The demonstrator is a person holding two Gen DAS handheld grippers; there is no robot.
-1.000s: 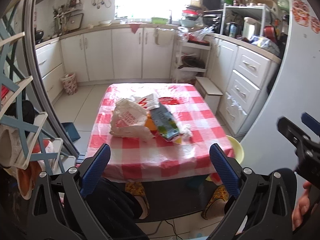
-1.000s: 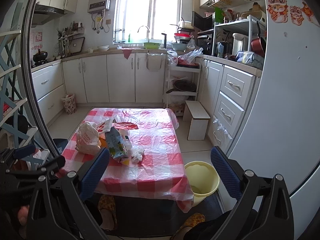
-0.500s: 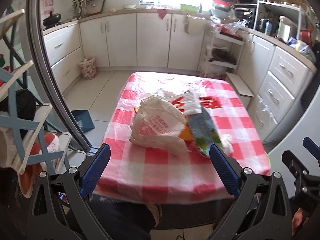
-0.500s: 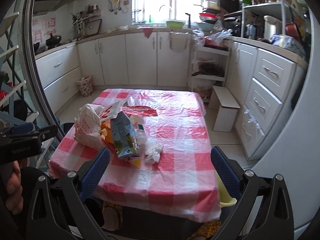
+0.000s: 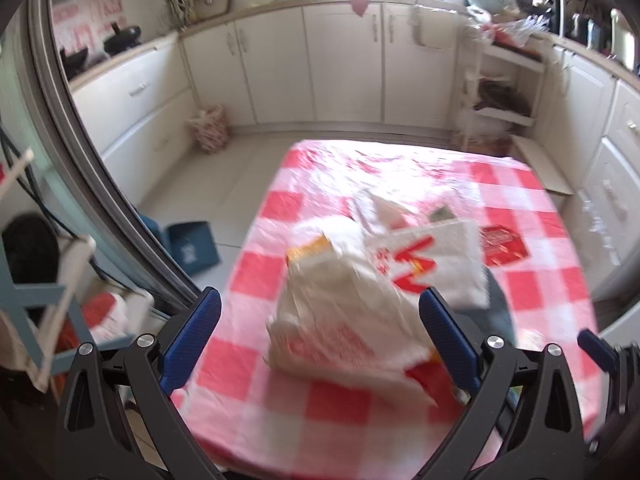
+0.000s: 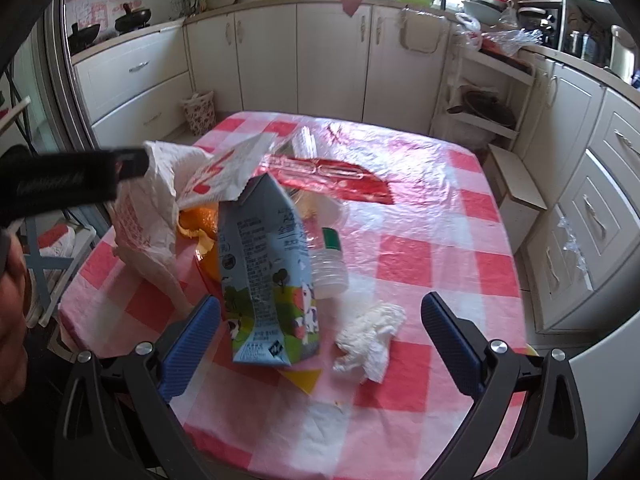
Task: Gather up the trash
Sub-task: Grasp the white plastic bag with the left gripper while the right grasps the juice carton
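Both grippers are spread wide and hold nothing: the left gripper frames one crumpled white plastic bag, blurred here. Between the right gripper jaws stand one milk carton and one crumpled tissue, with one small plastic bottle just beyond and what may be orange peel left of the carton, all on the checked tablecloth.

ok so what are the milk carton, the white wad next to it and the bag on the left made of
Milk carton: coated paperboard, it seems; printed, faintly glossy, with sharp folded creases and a torn-open top.
White wad: looks like tissue or paper napkin; matte, soft crumples.
Bag: thin white plastic film, probably; fine wrinkles, red print, drooping limply.
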